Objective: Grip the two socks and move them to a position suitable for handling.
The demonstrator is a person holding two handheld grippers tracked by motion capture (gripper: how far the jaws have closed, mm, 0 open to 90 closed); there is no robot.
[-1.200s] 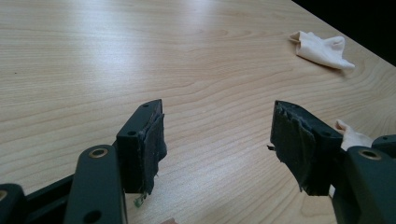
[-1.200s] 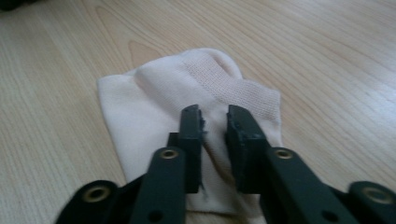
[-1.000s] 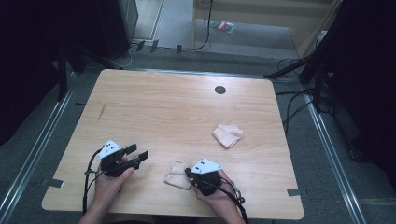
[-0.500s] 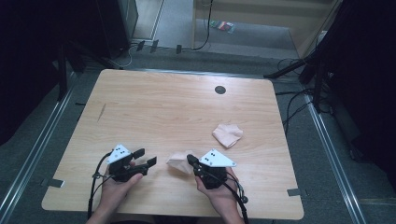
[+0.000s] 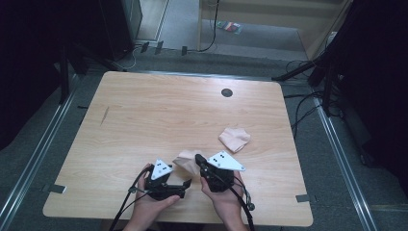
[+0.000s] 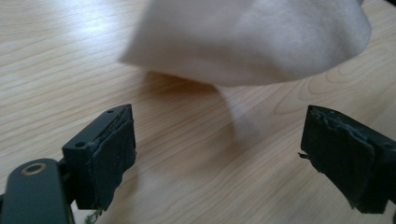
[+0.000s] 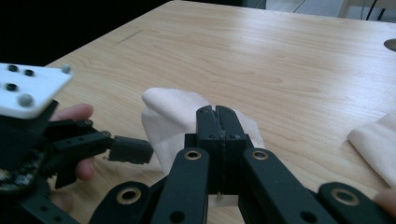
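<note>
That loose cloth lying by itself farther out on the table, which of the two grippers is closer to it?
The right. The right gripper, shut on another cloth, sits just near-left of the loose cloth. The left gripper is open, farther left and nearer the person.

Most of the light wooden table (image 5: 144,120) lies bare from its far edge down to the middle, broken only by a small dark round hole (image 5: 226,92) near the far edge. Towards the right edge a crumpled pale pink cloth (image 5: 234,138) sits alone, open wood all round it. At the near edge the passage is tight: a second pale pink cloth (image 5: 186,160) hangs lifted just beyond the left gripper (image 5: 185,184), its jaws spread, with bare wood beneath.
</note>
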